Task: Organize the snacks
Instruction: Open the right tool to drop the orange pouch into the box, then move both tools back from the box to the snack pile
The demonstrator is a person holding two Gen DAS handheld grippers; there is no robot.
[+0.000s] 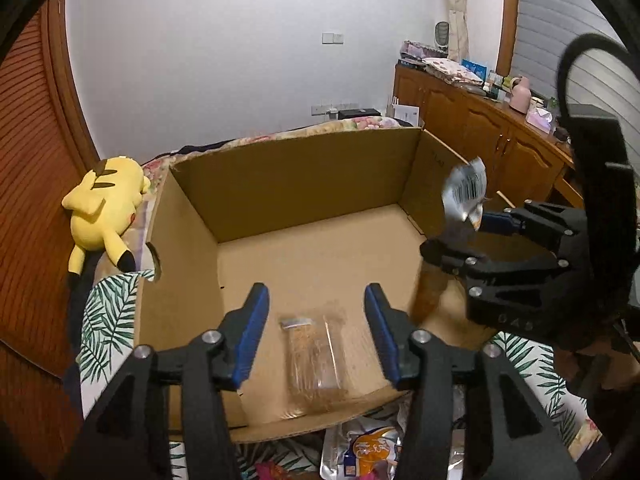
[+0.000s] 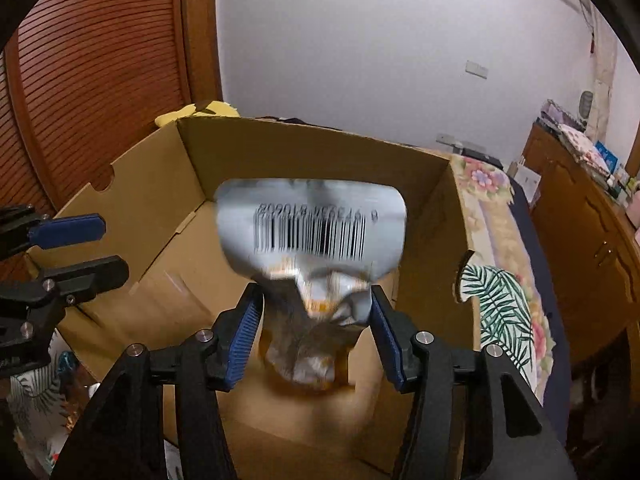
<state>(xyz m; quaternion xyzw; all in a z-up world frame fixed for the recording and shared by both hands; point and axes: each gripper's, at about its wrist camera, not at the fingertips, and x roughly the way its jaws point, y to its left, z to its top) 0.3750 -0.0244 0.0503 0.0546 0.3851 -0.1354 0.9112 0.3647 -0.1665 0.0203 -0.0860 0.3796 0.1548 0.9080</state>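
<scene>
An open cardboard box (image 1: 300, 184) stands on the bed. On its floor near the front wall lies a clear packet of brown sticks (image 1: 316, 360), slightly blurred. My left gripper (image 1: 316, 292) hangs open above it, pads well apart from the packet. At the box's right side my right gripper (image 1: 456, 232) holds a silver snack packet (image 1: 466, 192). In the right wrist view the silver packet (image 2: 312, 224), barcode up and blurred, has its crumpled waist touching both pads of the right gripper (image 2: 316, 292) over the box (image 2: 320, 156). The left gripper (image 2: 112, 248) shows at the left edge.
A yellow plush toy (image 1: 106, 208) lies left of the box on the leaf-patterned bedding (image 1: 108, 320). More snack packets (image 1: 368, 452) lie in front of the box's near wall. A wooden cabinet (image 1: 480, 132) with clutter on top runs along the right.
</scene>
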